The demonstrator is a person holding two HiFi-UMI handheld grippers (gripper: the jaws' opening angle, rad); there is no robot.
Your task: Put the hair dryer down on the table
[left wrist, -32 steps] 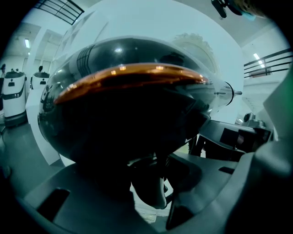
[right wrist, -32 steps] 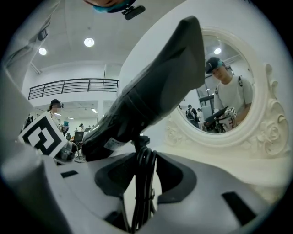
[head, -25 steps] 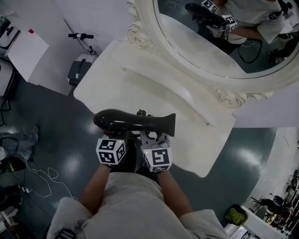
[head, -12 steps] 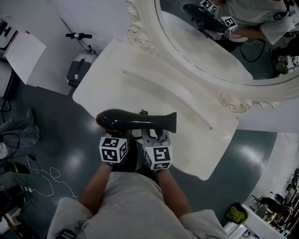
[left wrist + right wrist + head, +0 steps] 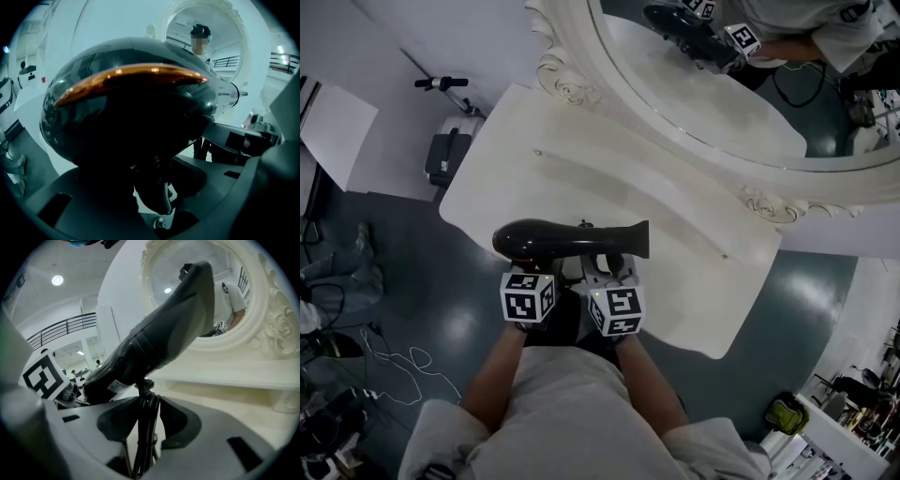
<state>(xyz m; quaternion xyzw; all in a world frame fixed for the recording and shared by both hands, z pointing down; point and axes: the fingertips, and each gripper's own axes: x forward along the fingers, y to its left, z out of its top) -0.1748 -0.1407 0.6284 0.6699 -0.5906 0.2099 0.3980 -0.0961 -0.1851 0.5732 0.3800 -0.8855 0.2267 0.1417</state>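
A glossy black hair dryer (image 5: 572, 241) hangs level over the near edge of the white dressing table (image 5: 581, 178), nozzle to the right. My left gripper (image 5: 534, 269) is under its rounded rear end and shut on the dark handle (image 5: 154, 187); the bulbous body (image 5: 126, 108) fills the left gripper view. My right gripper (image 5: 605, 272) is under the nozzle half, its jaws closed on the bundled black cord (image 5: 143, 427) that hangs from the dryer (image 5: 159, 343). The dryer is above the tabletop (image 5: 243, 394), not resting on it.
A large oval mirror in an ornate white frame (image 5: 562, 80) stands at the table's back and reflects the dryer and grippers. On the dark floor at left are a small wheeled device (image 5: 445, 150), a white board (image 5: 337, 127) and loose cables (image 5: 389, 356).
The dryer and both grippers keep the same pose over the table's near edge. Only the head view has shifted slightly.
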